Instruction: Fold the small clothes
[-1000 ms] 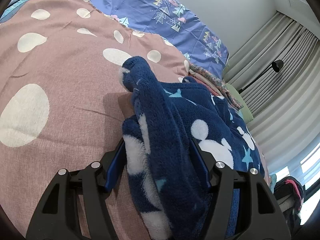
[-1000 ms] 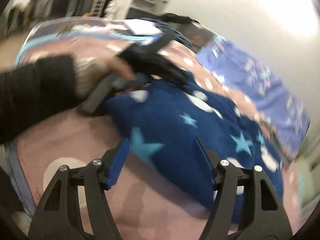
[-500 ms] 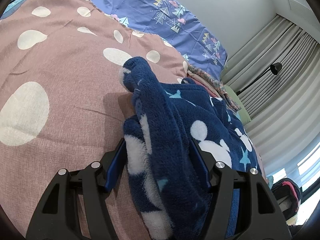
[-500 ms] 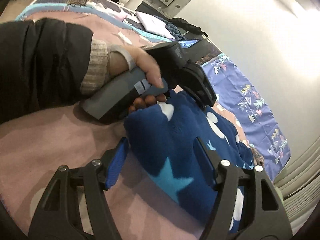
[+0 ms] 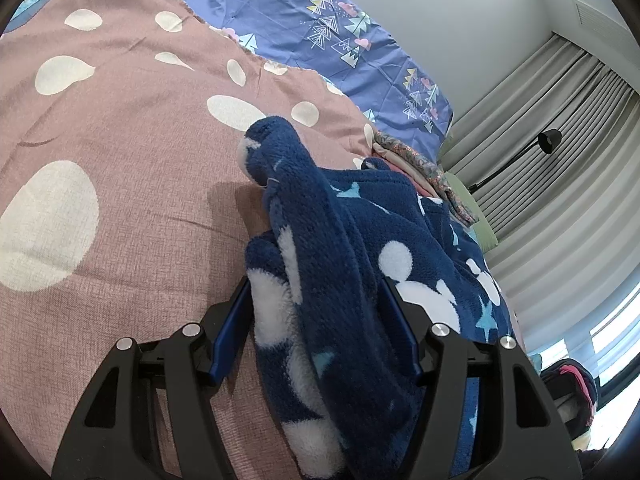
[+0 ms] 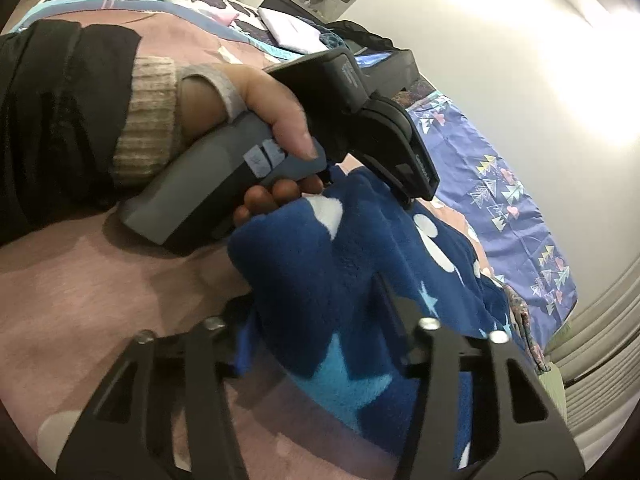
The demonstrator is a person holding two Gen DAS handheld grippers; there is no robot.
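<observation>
A small navy fleece garment (image 5: 352,240) with white dots and light blue stars lies bunched on a pink bedspread (image 5: 120,160) with cream spots. My left gripper (image 5: 316,308) has its jaws wide apart, with a thick fold of the fleece lying between the blue pads. In the right wrist view the garment (image 6: 340,264) fills the centre. My right gripper (image 6: 316,300) also stands wide open around a fold of it. The left hand holding the other gripper (image 6: 360,120) rests just above the garment's near corner.
A blue patterned sheet (image 5: 328,32) covers the bed's far side. Folded clothes (image 5: 432,168) lie stacked beyond the garment. Grey curtains (image 5: 560,160) and a black lamp (image 5: 548,140) stand behind. Other laundry (image 6: 292,32) lies at the far end of the bed.
My right gripper has moved forward onto the garment's near corner, so the fleece now lies between its fingers. The left gripper has barely moved.
</observation>
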